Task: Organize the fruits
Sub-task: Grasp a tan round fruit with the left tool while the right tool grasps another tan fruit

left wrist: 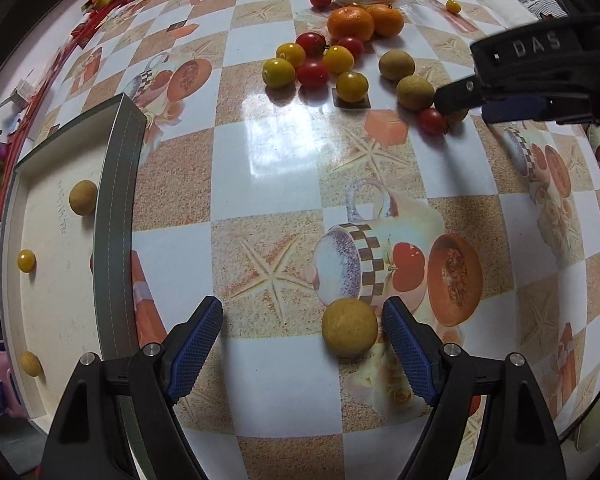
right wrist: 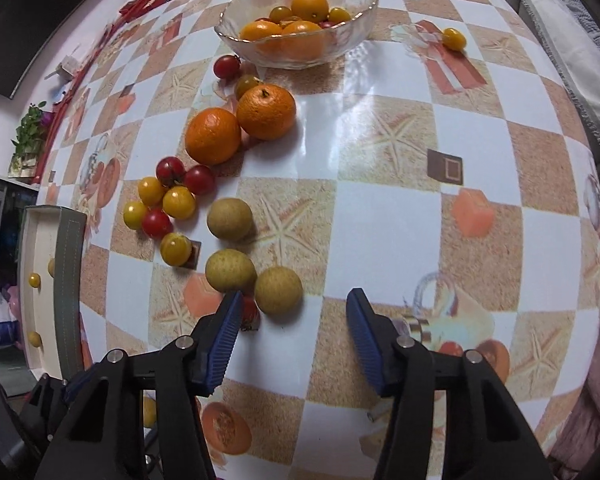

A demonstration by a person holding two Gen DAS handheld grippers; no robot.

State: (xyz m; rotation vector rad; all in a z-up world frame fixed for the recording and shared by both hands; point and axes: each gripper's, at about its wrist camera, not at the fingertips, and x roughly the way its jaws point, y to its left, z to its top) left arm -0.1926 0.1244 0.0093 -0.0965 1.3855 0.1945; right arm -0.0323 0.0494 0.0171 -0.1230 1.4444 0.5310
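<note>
left tongs [left wrist: 302, 350] agape, right tongs [right wrist: 294, 336] parted

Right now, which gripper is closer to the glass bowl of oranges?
Right. The right gripper sits among the loose fruit, below the glass bowl. The left gripper is farther back, by a lone longan.

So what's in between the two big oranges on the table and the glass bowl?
In the right wrist view, a yellow cherry tomato sits between the oranges and the glass bowl, with a red cherry tomato beside it.
</note>
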